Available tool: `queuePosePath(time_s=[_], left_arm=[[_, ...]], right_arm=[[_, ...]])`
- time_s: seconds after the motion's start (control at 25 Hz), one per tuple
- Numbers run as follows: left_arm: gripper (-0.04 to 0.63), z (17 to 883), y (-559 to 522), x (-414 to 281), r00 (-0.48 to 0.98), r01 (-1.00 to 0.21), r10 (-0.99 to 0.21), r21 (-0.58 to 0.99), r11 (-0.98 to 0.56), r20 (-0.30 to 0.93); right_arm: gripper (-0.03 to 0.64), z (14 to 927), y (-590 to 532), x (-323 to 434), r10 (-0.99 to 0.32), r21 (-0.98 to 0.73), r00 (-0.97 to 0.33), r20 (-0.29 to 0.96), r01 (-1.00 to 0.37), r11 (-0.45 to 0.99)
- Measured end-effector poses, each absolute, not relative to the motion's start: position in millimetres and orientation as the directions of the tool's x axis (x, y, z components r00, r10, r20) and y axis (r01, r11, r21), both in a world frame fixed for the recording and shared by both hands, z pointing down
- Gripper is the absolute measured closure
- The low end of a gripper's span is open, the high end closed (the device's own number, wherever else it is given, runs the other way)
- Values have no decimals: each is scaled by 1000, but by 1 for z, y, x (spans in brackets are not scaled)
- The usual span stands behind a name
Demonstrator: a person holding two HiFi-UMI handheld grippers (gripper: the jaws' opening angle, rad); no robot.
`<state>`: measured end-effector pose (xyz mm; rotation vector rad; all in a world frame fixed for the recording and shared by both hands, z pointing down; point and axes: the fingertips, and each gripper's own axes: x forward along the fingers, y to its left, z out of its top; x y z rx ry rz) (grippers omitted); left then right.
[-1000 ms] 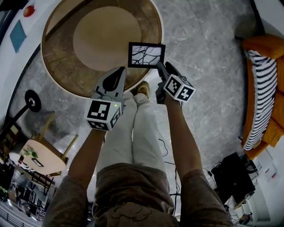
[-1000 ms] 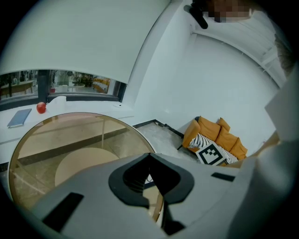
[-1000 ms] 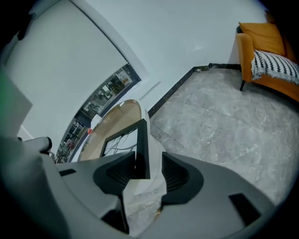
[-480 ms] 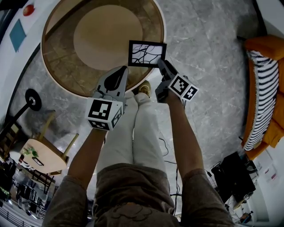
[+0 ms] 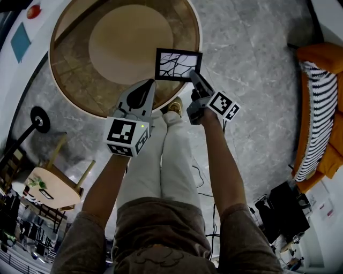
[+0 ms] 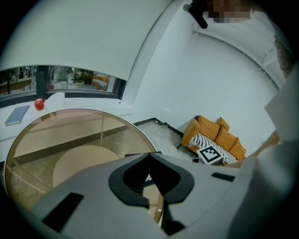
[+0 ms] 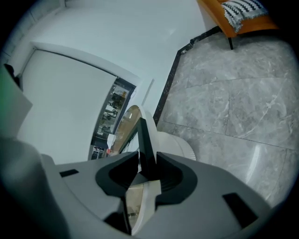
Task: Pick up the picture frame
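The picture frame (image 5: 178, 65), black-rimmed with a branch drawing on white, hangs over the near edge of the round glass table (image 5: 69, 99). My right gripper (image 5: 194, 78) holds it at its lower right corner. In the right gripper view the frame's dark edge (image 7: 145, 140) runs up between the jaws, which have just been closing and now press on it. My left gripper (image 5: 149, 85) hovers just left of and below the frame, its fingers together with nothing in them. The frame's top edge (image 6: 140, 153) peeks over its jaws in the left gripper view.
An orange sofa (image 5: 327, 59) with a striped cushion (image 5: 313, 118) stands at the right. A small wooden table (image 5: 51, 184) and a black lamp base (image 5: 38, 122) are at the left. The person's white trouser legs (image 5: 166, 160) stand below the grippers. A red ball (image 5: 35, 12) and a blue book (image 5: 22, 43) lie on the far ledge.
The right gripper has rolled, its marker cube swinging slightly to the right, and the frame has shifted a little up and right. The left gripper has stayed put.
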<state>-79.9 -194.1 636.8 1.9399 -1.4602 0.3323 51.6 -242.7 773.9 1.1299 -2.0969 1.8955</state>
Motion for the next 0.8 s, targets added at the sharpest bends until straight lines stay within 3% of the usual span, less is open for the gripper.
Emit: queuePosePath(time_s=[0.32,0.8], left_arm=[[587,634,-194,-81,336,-922,-748,362,-137,573],[586,615,-182,-80,316,-918,-742,389,-80,591]], right_arm=[[506,762,-241,53,-452,-844,-740,498,-532,-59],[531,707,-240,34,-423,-795,-755,501,-595,121]])
